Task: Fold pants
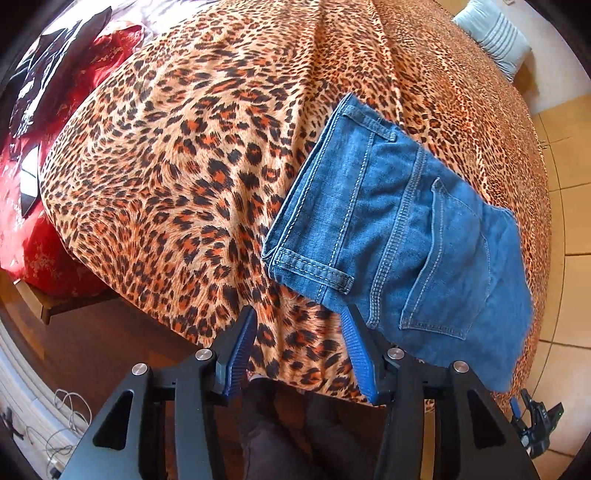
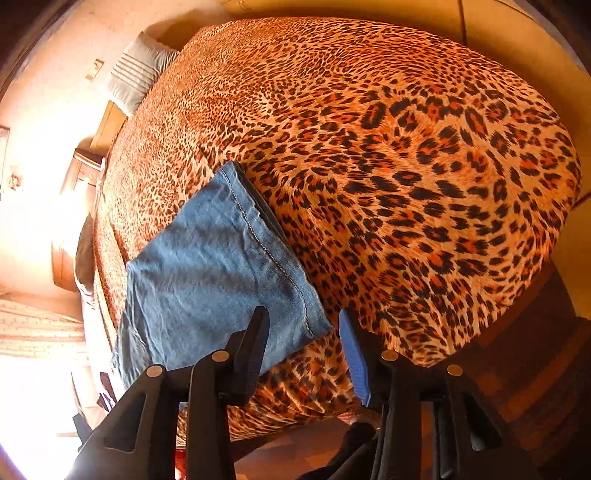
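Both claws stand released and empty over the bed (image 1: 166, 166): folded jeans (image 1: 406, 229) lie right of the left claw (image 1: 299, 354), left of the right claw (image 2: 303, 350).

pants (image 1: 406, 236): 1 | hand-held gripper (image 1: 301, 354): 2 | striped pillow (image 1: 495, 33): 1 | leopard-print bedspread (image 1: 184, 155): 1

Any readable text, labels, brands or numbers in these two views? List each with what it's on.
None readable.
Jeans: stitching and a back pocket only, no brand patch or tag showing.
Red cloth at the bed's edge: a faint pale pattern, no letters.
Black-and-white cloth on top of it: bold shapes, too distorted to tell whether they are lettering.
Leopard bedspread and striped pillow: pattern only.
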Tool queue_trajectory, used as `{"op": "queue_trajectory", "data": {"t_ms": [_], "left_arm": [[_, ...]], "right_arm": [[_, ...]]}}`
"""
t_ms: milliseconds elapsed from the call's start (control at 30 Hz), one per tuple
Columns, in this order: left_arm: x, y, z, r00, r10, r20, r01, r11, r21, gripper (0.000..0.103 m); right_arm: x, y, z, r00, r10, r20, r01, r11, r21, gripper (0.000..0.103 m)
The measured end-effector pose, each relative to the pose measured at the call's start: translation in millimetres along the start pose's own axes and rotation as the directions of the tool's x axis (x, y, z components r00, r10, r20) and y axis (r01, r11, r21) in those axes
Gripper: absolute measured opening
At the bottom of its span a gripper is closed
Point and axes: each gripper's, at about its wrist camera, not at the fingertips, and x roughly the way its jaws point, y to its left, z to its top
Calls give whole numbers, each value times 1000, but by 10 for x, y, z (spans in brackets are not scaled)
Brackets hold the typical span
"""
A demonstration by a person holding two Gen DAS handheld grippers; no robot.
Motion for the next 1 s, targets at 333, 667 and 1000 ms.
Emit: {"op": "queue_trajectory", "data": {"t_ms": [333,667,1000], "left_arm": [[45,-1626,81,998,-61,-32,69,887,457,66],[623,-3841,136,993,53,-104,53,592,804,77],[1903,-5571,-188,926,243,-289,241,207,948,80]], "right_arm": [[381,-95,-669,959,281,-32,-258,917,302,50],[831,-145,-660,896,440,60,-423,804,418,56],[898,-78,-705,876,440,195,-477,733,485,54]]}}
